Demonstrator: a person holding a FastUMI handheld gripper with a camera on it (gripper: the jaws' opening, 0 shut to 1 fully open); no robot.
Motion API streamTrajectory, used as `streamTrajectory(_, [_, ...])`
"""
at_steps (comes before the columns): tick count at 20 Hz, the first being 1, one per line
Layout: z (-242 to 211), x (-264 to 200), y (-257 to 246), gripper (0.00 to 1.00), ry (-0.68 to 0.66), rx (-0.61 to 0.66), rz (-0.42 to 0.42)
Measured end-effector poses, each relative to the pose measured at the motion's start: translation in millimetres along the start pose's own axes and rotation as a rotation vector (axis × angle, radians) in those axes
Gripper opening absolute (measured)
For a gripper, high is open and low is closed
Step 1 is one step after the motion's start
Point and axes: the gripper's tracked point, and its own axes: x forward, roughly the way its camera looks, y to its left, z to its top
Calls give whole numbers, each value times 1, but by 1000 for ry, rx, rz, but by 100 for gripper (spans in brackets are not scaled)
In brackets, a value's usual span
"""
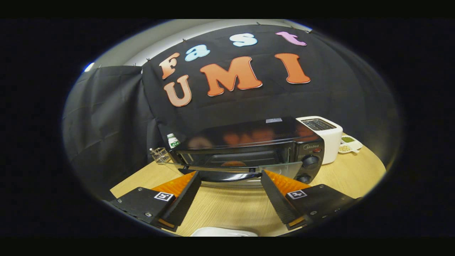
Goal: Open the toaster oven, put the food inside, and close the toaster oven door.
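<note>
Black boxy metal toaster oven [249, 149] door down, food [233, 163] seemingly inside — tool [231, 185] open, empty, just before door — closing left.

A white toaster [326, 137], a small dish tray [350, 144], a bottle [173, 140] and a wire rack [160, 155] sit on the wooden surface [227, 209].

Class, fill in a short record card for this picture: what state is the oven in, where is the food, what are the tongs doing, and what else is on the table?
toaster oven: black, door lowered open
food: orange item, inside oven
tongs: open, empty, fingertips at door's front edge
table: light wood
beside oven: white toaster, bottle, wire rack, divided dish
</note>
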Motion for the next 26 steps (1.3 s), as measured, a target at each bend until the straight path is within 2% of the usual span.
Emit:
streamTrajectory(5, [16, 29, -8, 100, -26, -29, -46])
streamTrajectory(11, [24, 21, -6, 100, -54, -114, -63])
streamTrajectory(15, [67, -20, 13, 99, -195, -158, -47])
streamTrajectory(19, [117, -84, 35, 98, -361, -223, -40])
streamTrajectory(26, [176, -174, 51, 99, -536, -304, -86])
